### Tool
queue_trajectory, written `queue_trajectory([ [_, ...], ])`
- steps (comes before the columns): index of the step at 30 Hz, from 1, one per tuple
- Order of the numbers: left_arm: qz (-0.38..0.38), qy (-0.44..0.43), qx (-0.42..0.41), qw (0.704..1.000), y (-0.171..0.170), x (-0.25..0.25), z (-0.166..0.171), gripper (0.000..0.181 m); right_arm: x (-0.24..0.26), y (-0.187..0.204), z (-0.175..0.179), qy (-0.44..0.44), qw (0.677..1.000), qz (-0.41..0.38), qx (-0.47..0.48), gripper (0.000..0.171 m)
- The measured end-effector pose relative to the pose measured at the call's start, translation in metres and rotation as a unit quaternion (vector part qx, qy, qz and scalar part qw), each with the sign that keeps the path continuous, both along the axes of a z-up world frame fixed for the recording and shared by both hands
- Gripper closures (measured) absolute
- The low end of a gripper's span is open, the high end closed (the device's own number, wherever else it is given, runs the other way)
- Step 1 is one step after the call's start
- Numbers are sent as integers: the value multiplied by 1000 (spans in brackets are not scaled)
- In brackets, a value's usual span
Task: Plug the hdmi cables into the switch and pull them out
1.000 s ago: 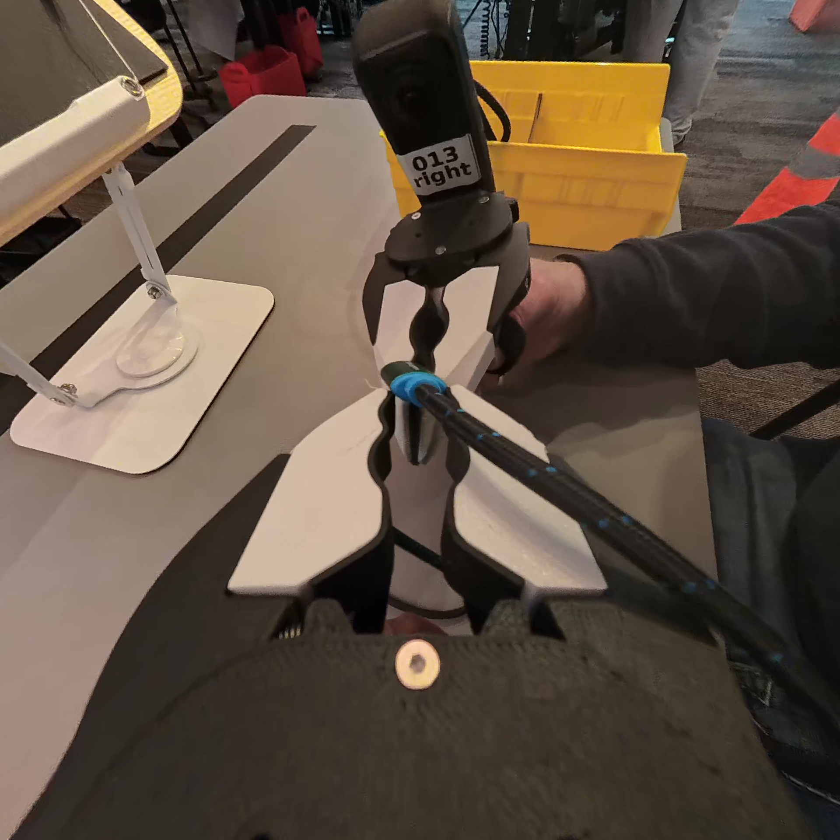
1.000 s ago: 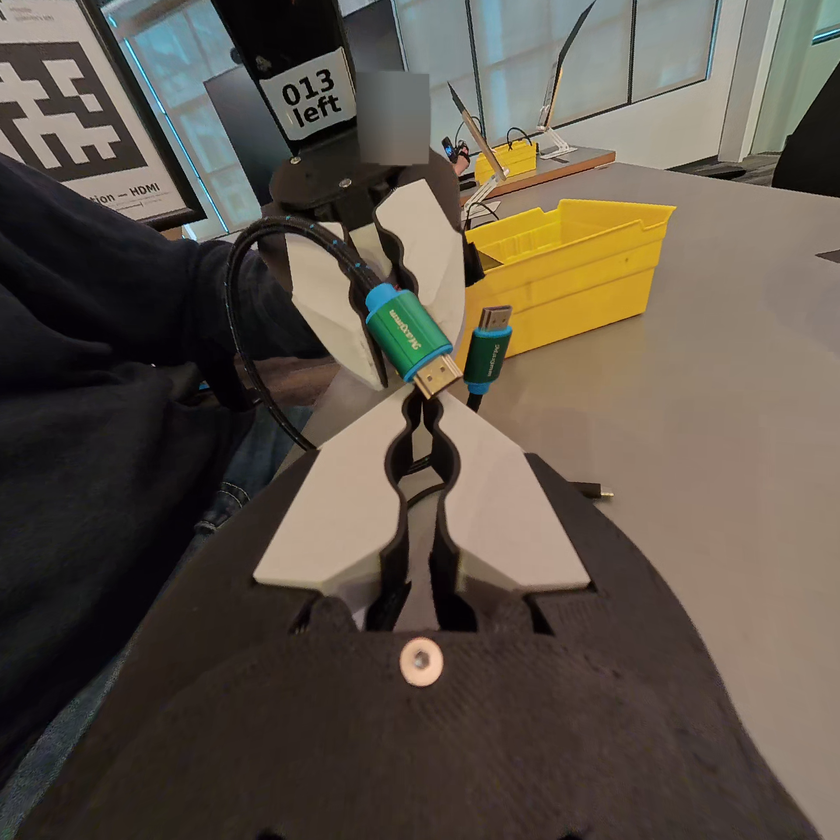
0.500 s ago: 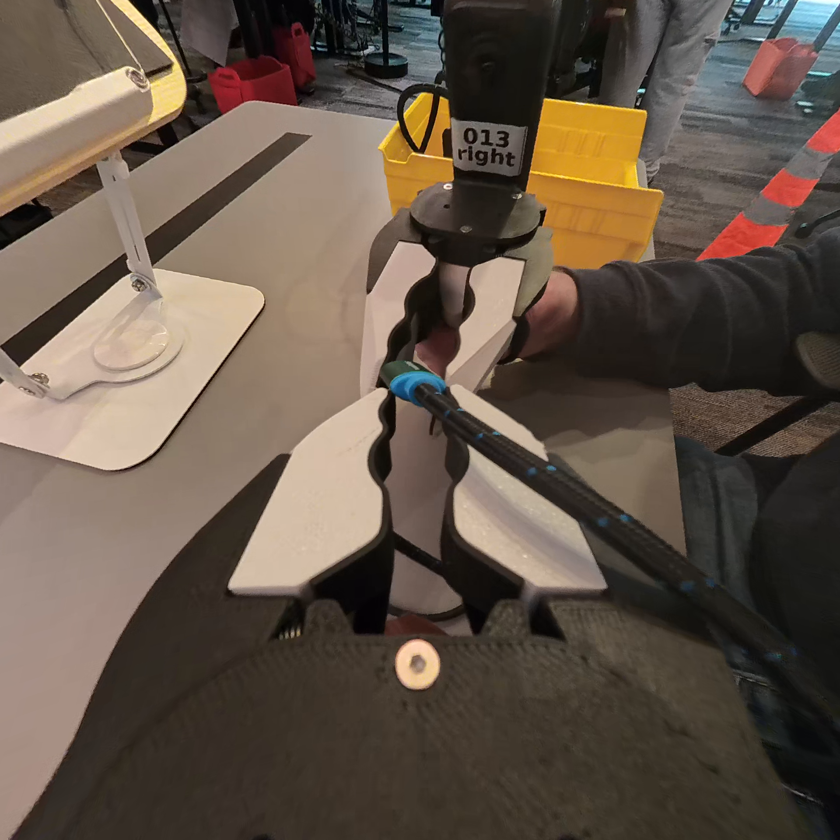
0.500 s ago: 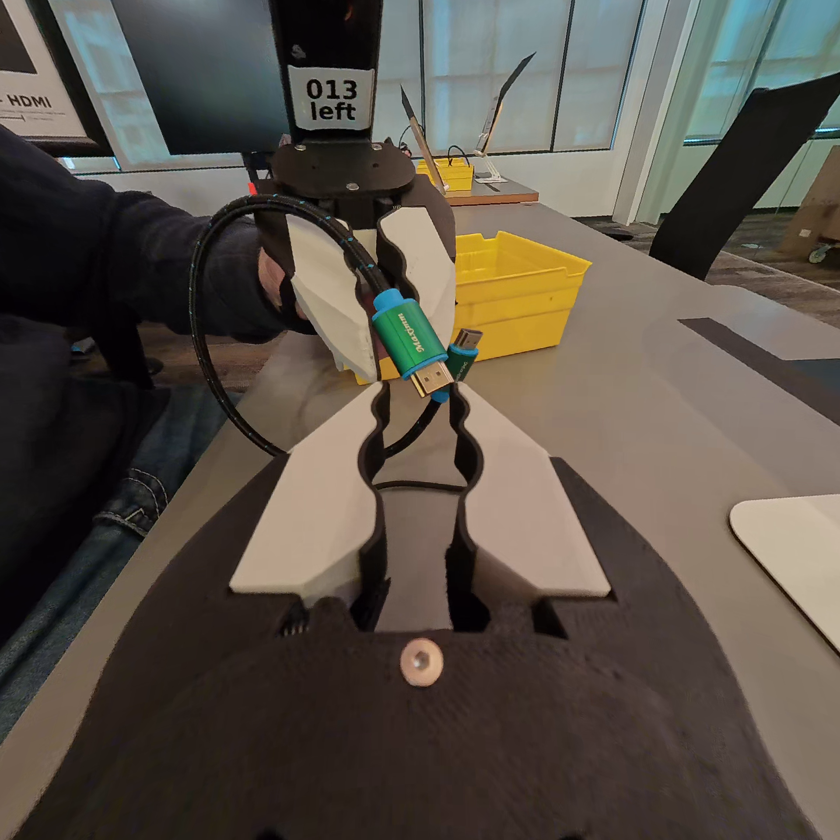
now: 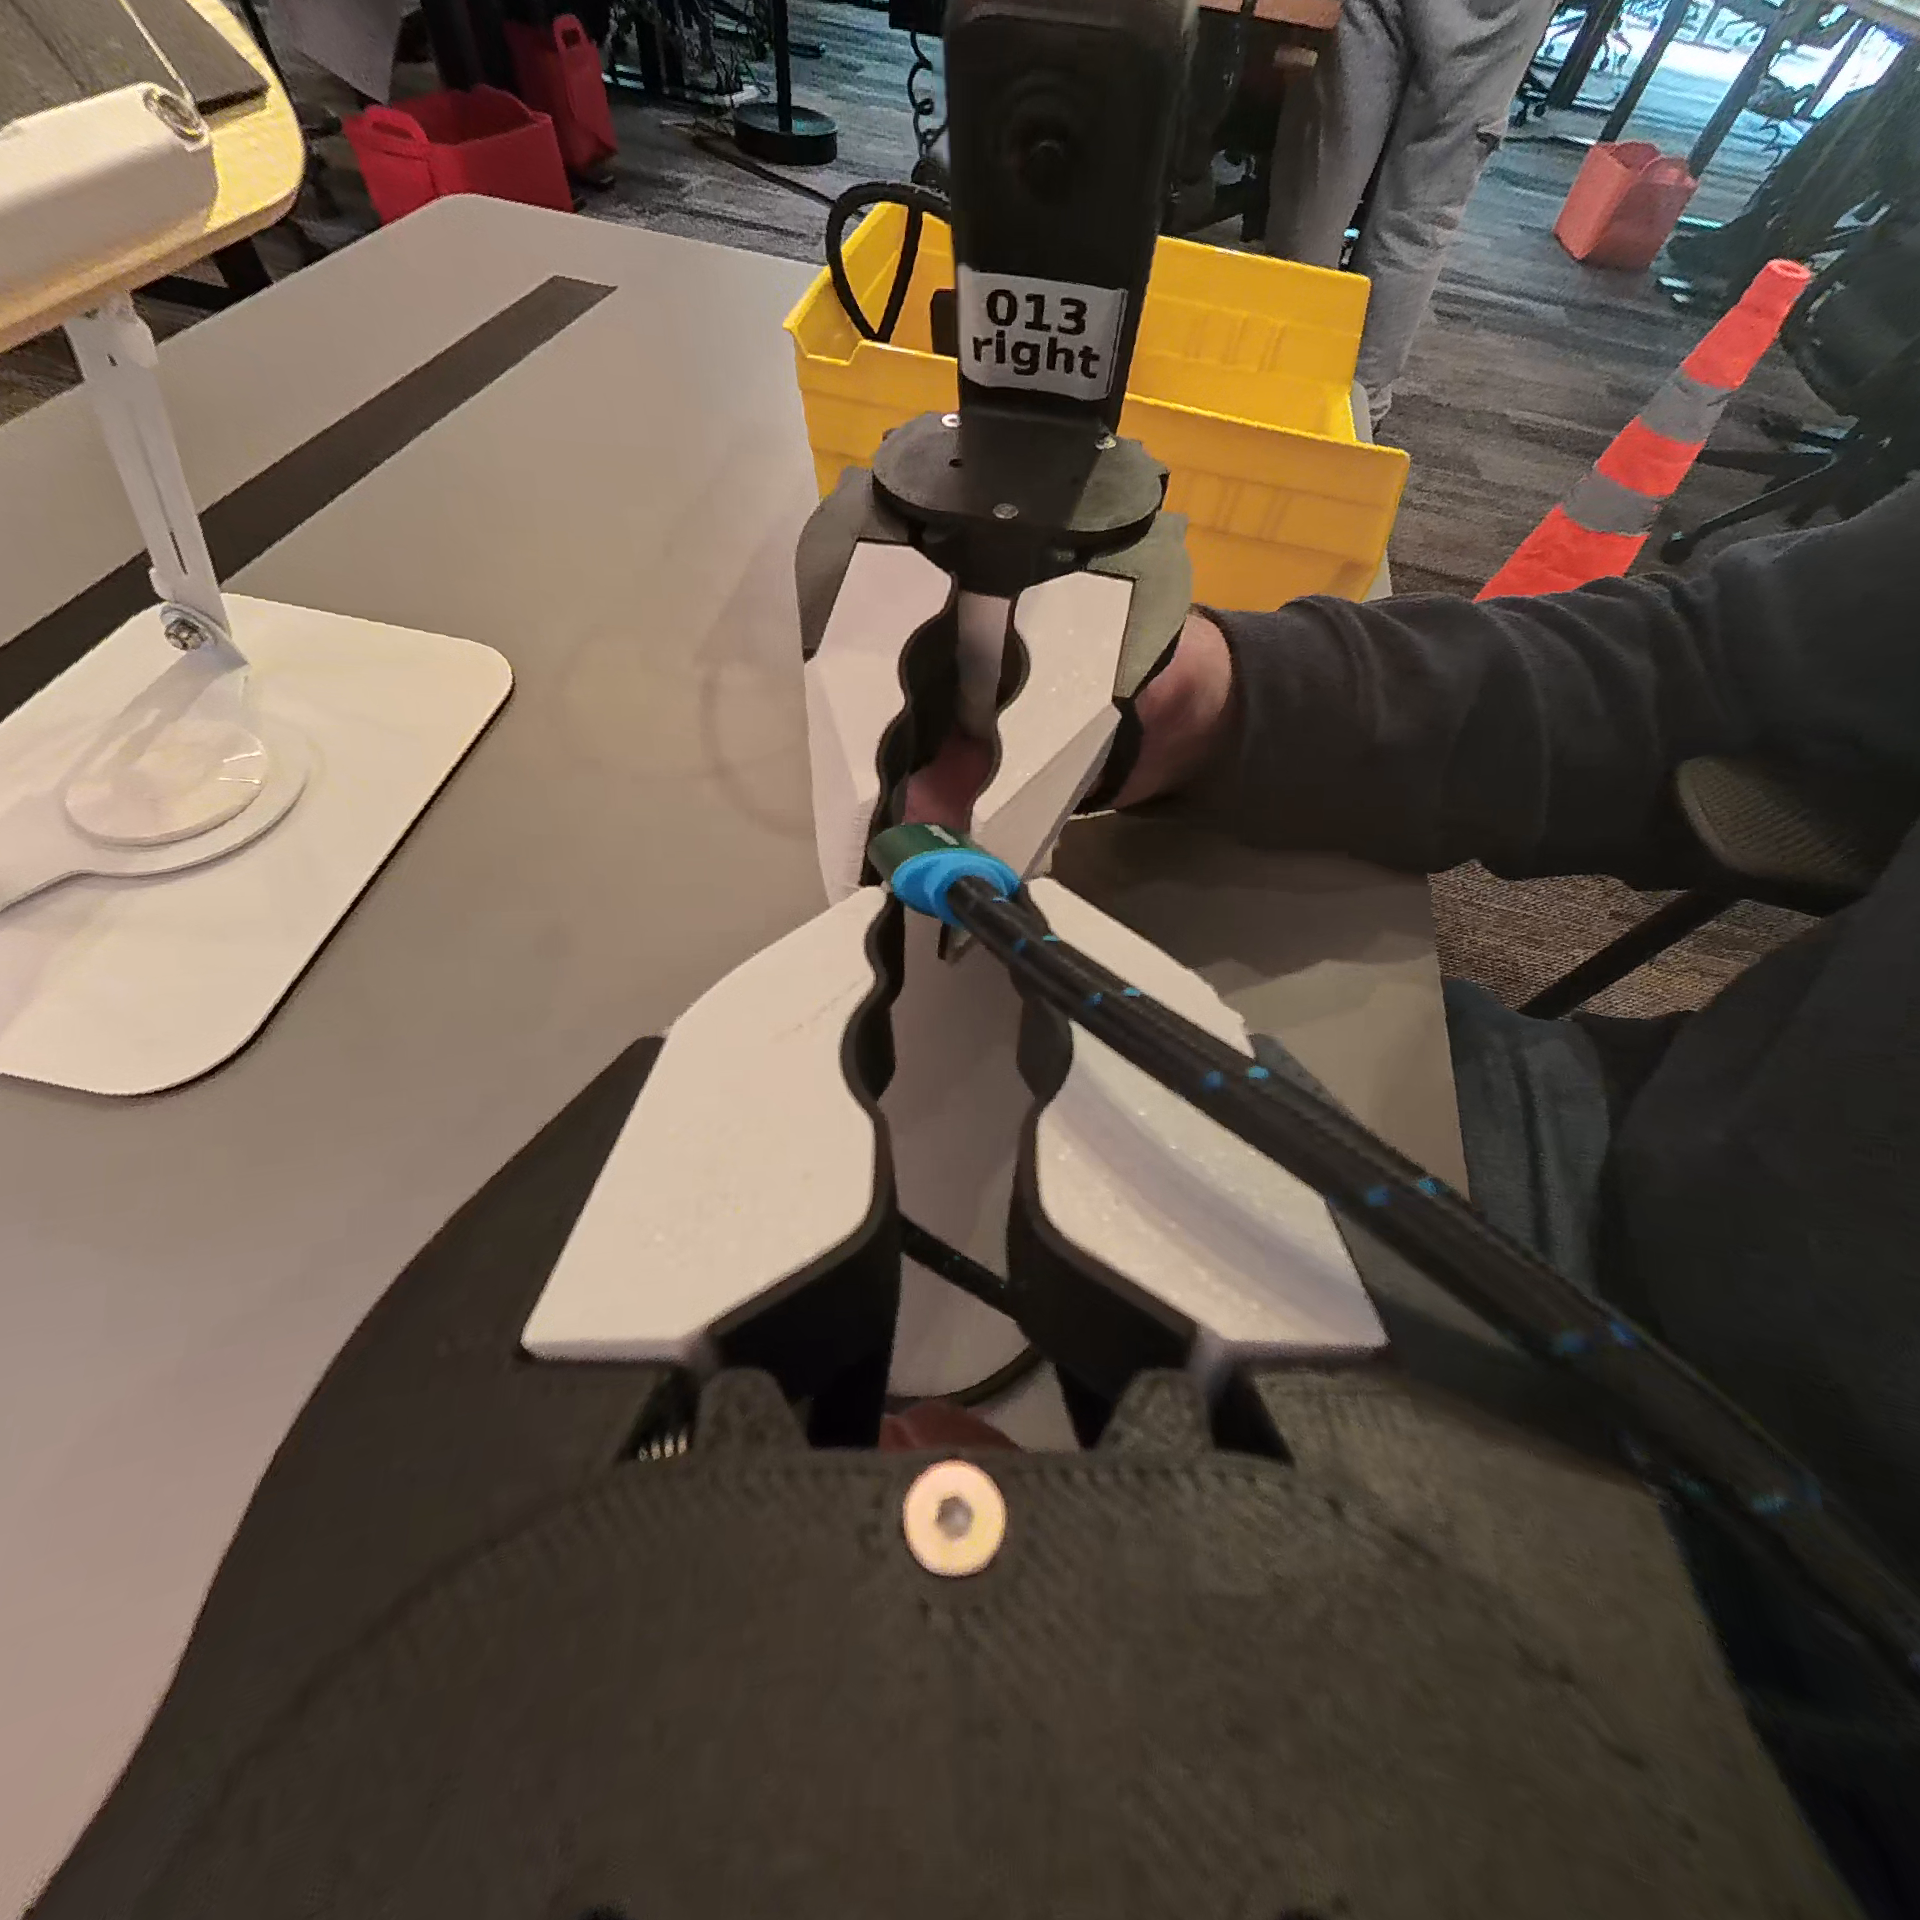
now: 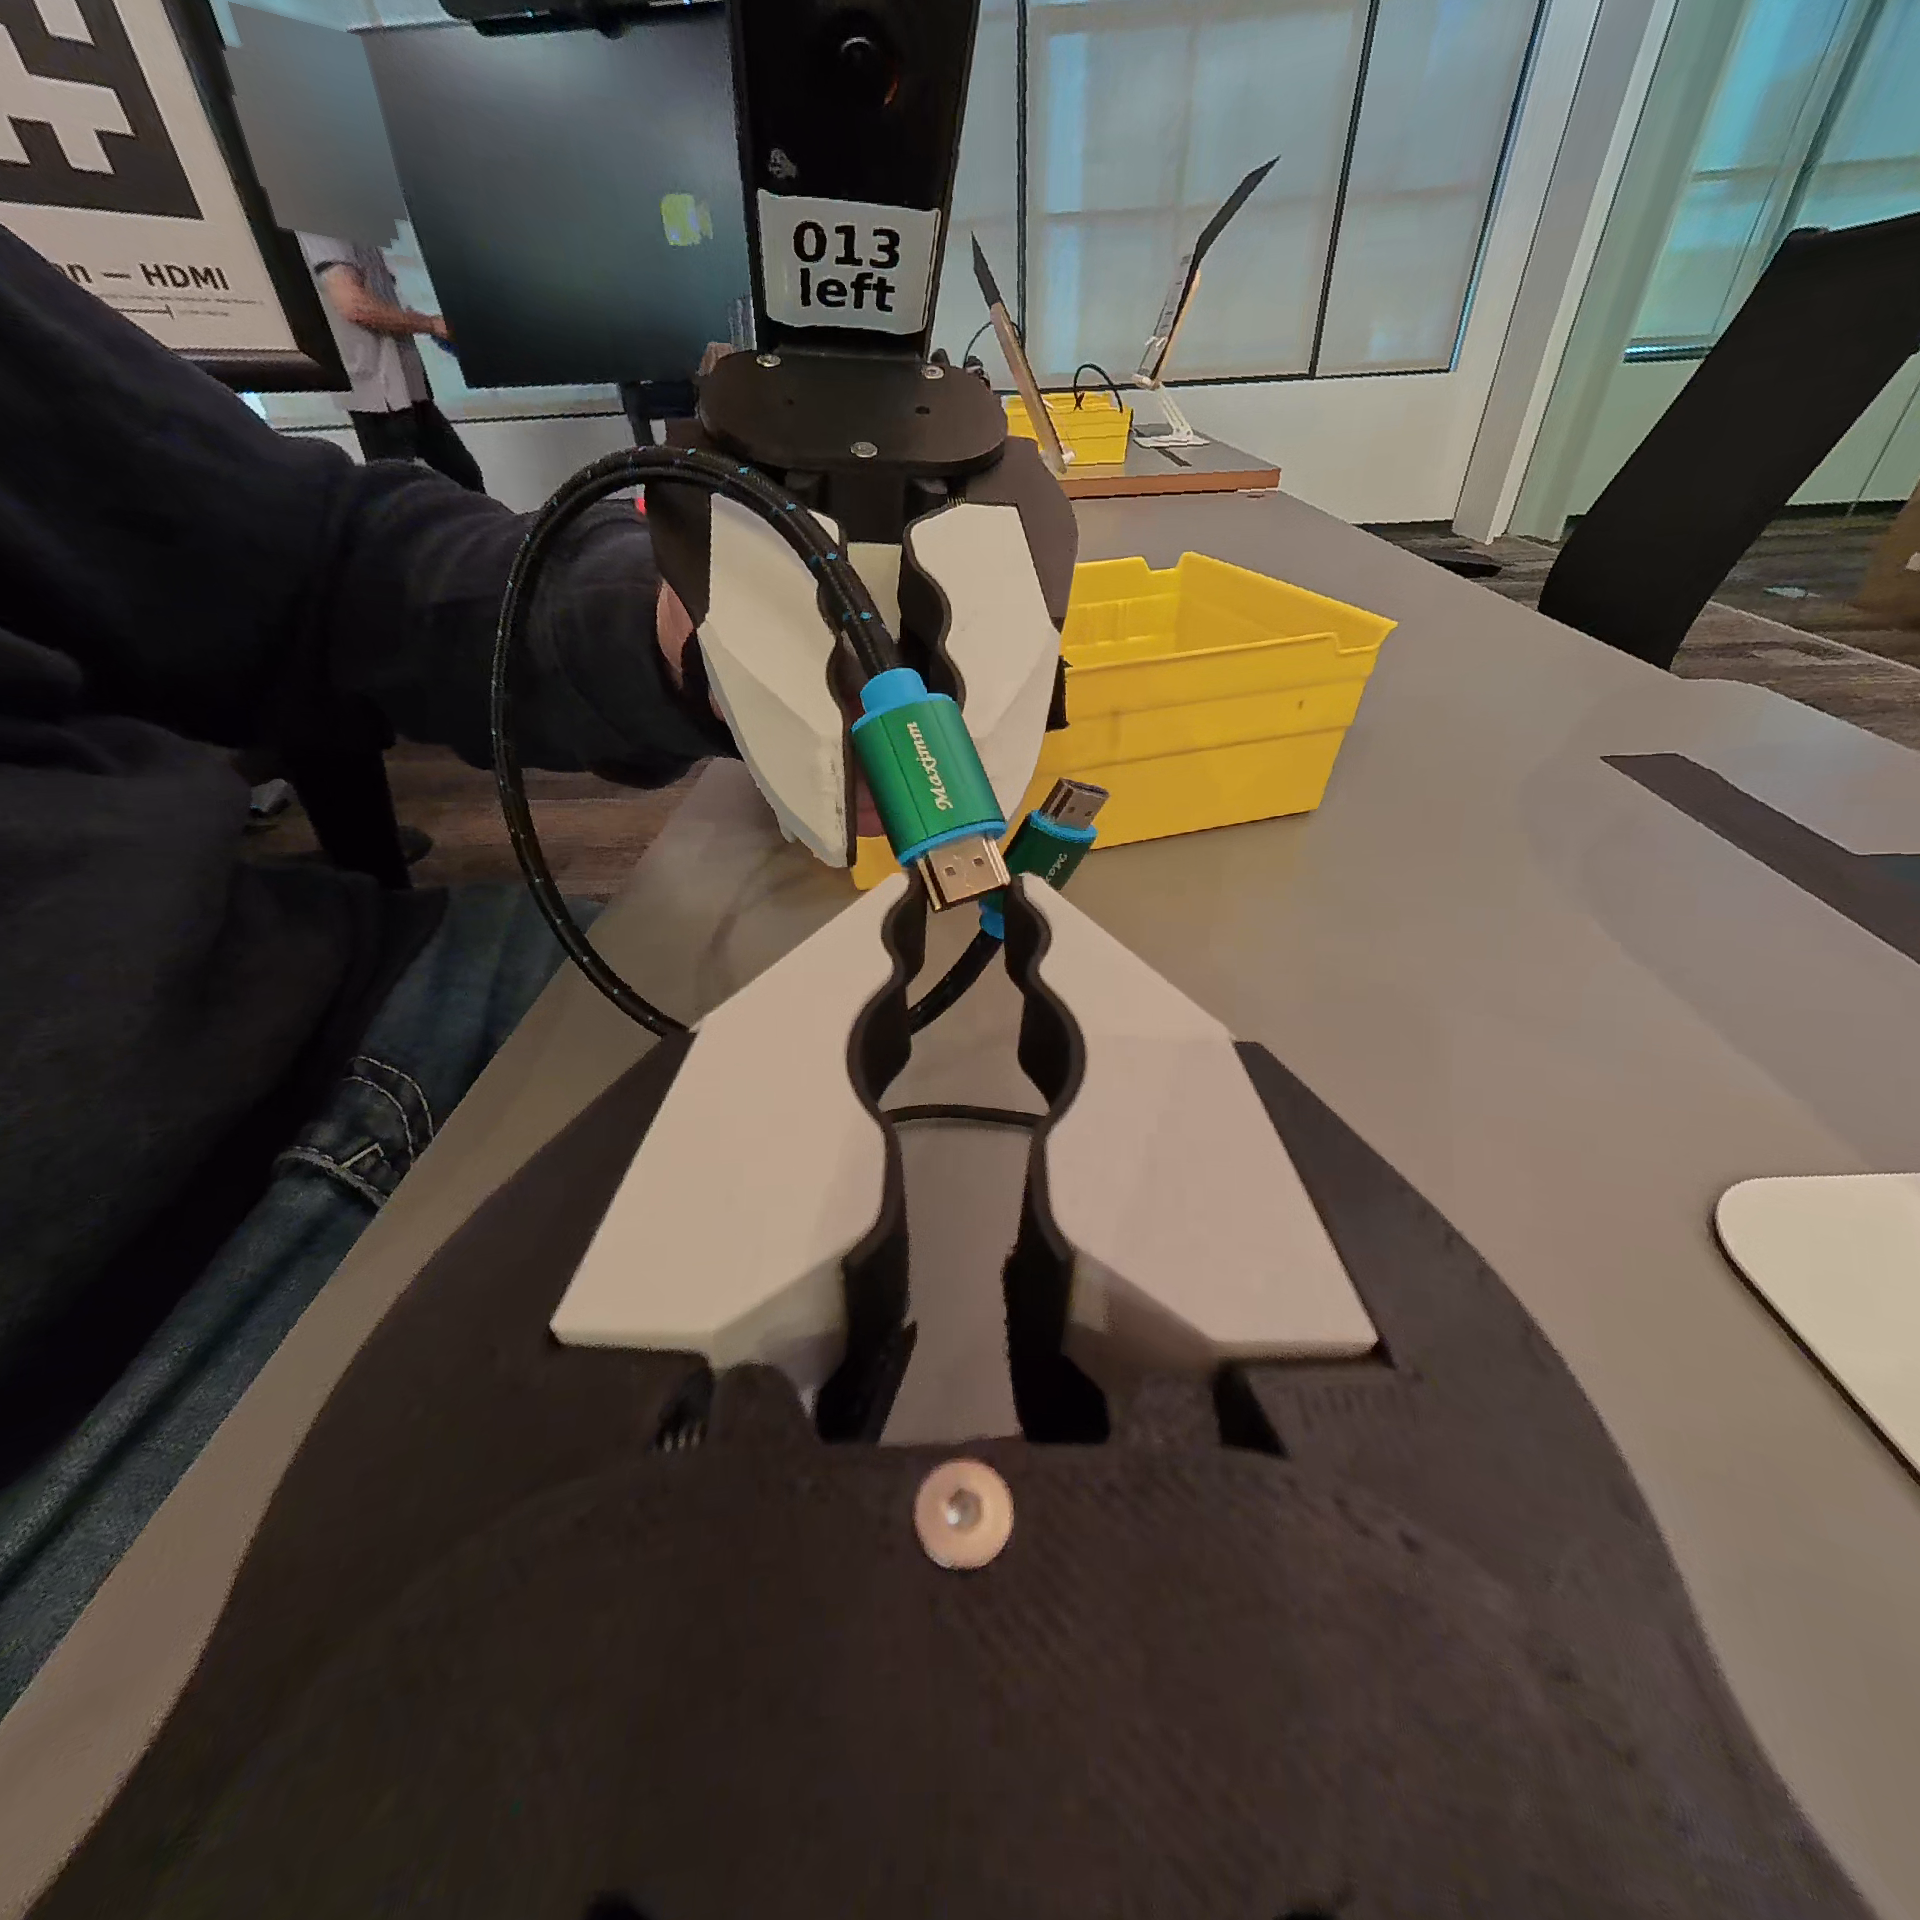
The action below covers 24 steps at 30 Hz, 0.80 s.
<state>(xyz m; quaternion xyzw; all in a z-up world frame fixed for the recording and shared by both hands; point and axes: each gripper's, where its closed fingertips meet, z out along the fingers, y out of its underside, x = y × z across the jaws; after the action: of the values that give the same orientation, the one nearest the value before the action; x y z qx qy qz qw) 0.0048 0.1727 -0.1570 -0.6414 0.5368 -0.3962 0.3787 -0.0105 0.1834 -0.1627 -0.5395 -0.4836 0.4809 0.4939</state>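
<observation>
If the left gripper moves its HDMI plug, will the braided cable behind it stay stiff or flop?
Probably springy, not limp: the braided cable holds an open loop in the air behind the HDMI plug. Its thick sheath may tug the plug sideways in the left gripper.

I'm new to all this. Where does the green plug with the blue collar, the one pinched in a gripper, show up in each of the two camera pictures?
Left wrist view: the green plug sits at the centre, mostly hidden, at the left gripper fingertips.
Right wrist view: just above centre, the plug points down, metal tip exposed.
Shared landmark: the yellow bin on the table.
</observation>
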Motion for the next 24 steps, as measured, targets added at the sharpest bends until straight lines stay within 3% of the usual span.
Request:
queue_trajectory([
  [6,-1,-5,-21,1000,0,-1,-1,163,-1,2,3,-9,999,-26,44,151],
  [13,-10,-3,-32,999,-2,0,-5,164,-1,-1,-2,-25,998,-18,49,154],
  [24,11,7,27,1000,4,-2,-4,154,-2,-3,-6,-27,999,2,18,154],
])
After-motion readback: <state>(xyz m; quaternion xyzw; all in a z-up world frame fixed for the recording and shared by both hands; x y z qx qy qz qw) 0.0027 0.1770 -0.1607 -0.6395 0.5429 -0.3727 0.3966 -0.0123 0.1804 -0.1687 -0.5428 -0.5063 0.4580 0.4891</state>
